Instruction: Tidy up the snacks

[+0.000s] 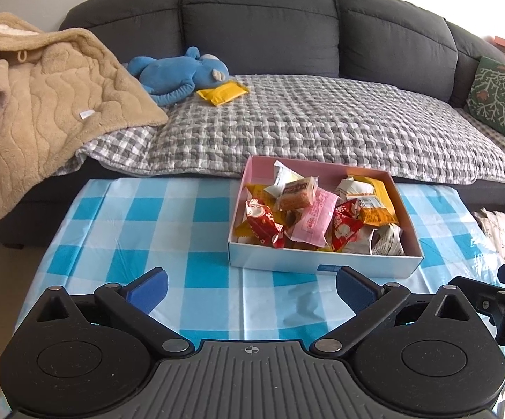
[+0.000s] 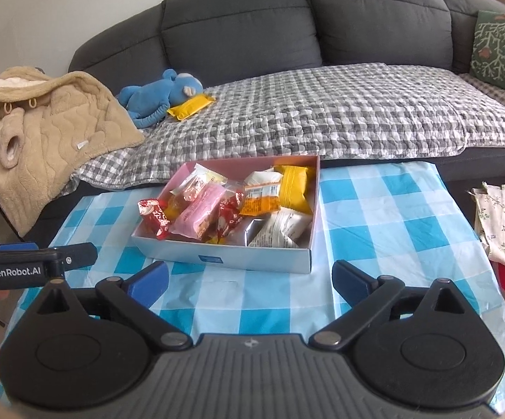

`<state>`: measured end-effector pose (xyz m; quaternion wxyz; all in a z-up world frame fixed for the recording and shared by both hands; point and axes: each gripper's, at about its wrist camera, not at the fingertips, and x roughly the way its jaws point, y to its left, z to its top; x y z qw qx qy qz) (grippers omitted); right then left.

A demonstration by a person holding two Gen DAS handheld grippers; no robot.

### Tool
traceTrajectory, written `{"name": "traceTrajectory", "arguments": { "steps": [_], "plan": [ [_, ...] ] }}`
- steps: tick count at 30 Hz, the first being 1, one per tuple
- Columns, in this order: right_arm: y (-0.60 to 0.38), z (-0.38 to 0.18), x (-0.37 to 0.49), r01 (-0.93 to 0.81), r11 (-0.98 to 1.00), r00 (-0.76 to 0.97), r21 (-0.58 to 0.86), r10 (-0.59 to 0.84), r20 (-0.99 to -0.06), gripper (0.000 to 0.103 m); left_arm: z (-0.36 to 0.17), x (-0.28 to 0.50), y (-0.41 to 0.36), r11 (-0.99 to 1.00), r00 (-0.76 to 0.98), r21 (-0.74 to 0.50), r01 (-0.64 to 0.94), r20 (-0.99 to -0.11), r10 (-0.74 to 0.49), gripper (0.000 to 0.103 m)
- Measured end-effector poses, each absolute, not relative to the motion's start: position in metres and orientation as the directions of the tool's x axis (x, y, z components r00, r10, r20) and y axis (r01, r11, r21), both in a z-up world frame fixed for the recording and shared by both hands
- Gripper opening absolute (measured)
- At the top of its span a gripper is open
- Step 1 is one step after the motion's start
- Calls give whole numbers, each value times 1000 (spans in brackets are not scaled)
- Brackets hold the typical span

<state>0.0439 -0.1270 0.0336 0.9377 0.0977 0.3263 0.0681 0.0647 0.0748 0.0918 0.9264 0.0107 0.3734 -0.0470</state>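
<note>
A shallow box (image 1: 322, 263) (image 2: 252, 256), pink inside and pale outside, stands on the blue-checked table and holds several wrapped snacks: red, pink, yellow, orange and white packets. One red packet (image 2: 154, 218) hangs over the box's left edge. A lone yellow snack packet (image 1: 222, 92) (image 2: 189, 104) lies on the sofa beside a blue plush toy (image 1: 179, 70) (image 2: 161, 92). My left gripper (image 1: 250, 289) is open over the tablecloth just short of the box, nothing between its blue pads. My right gripper (image 2: 249, 281) is open likewise, in front of the box.
The checked tablecloth (image 1: 140, 230) (image 2: 392, 209) covers the table. Behind it runs a grey sofa with a grey checked blanket (image 1: 304, 122), a tan fleece garment (image 1: 43, 97) at left and a green cushion (image 1: 500, 101) at right. Floral cloth (image 2: 503, 220) lies right of the table.
</note>
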Motion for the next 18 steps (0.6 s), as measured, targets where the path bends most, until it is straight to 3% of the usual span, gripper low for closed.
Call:
{"name": "traceTrajectory", "arguments": {
  "steps": [18],
  "plan": [
    [-119,33,43,-83,976,776,203,191,-601,100,85,65,68,993,709,17,116,-702,-70,103]
  ]
}}
